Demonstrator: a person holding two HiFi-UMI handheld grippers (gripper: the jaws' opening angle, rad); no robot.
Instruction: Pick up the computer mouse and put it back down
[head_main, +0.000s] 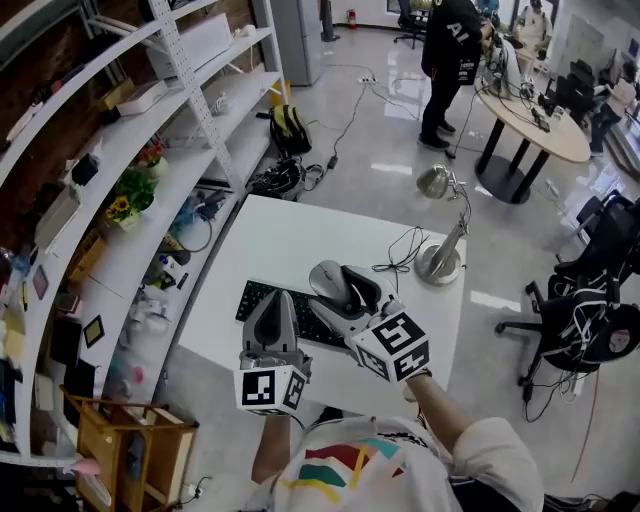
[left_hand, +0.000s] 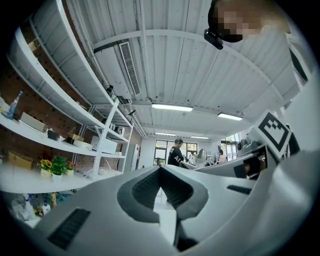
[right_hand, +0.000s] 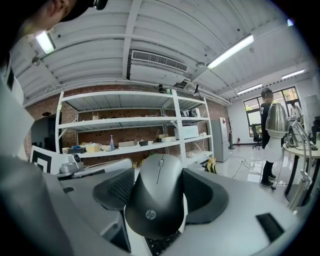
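A dark grey computer mouse (right_hand: 156, 200) sits between the jaws of my right gripper (right_hand: 157, 186), which is shut on its two sides. In the head view the mouse (head_main: 357, 288) is held in the right gripper (head_main: 345, 287) above the black keyboard (head_main: 256, 297), clear of the white table (head_main: 300, 225). My left gripper (head_main: 272, 318) hovers just to the left over the keyboard. In the left gripper view the left gripper (left_hand: 160, 186) has its pads together with nothing between them. Both grippers point up and away from the table.
A silver desk lamp (head_main: 441, 228) with its cable stands at the table's far right. White shelves (head_main: 150, 175) full of small items line the left side. A black office chair (head_main: 590, 325) is to the right. A person (head_main: 450, 60) stands by a round table (head_main: 540, 125) far off.
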